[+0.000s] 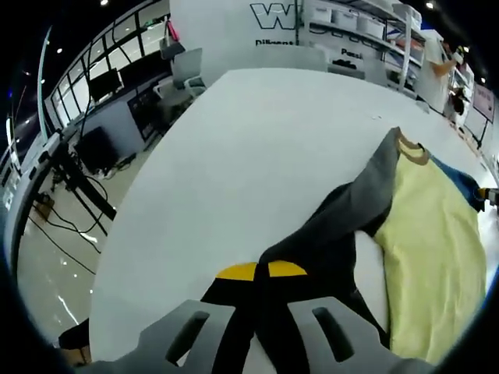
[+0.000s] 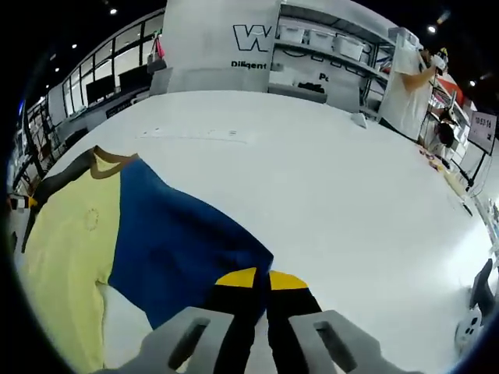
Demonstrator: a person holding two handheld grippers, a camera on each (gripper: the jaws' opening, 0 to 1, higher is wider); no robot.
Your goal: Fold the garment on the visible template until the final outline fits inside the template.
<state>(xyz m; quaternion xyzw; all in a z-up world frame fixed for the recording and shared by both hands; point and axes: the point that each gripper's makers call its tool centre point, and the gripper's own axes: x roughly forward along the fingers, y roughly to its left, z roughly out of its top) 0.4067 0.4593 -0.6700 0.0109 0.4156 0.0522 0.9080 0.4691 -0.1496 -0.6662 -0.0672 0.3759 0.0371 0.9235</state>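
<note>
White table (image 1: 234, 156) carries the garment (image 1: 437, 241), spread flat, yellow body. Left gripper (image 1: 261, 273) jaws pinched together on its grey sleeve (image 1: 351, 210); right gripper (image 2: 261, 280) jaws clamped on the blue sleeve (image 2: 179, 249).

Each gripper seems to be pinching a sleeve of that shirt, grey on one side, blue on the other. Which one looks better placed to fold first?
Probably left. The left gripper has the grey sleeve already lifted and bunched toward the yellow body; the blue sleeve at the right gripper lies flat.
</note>
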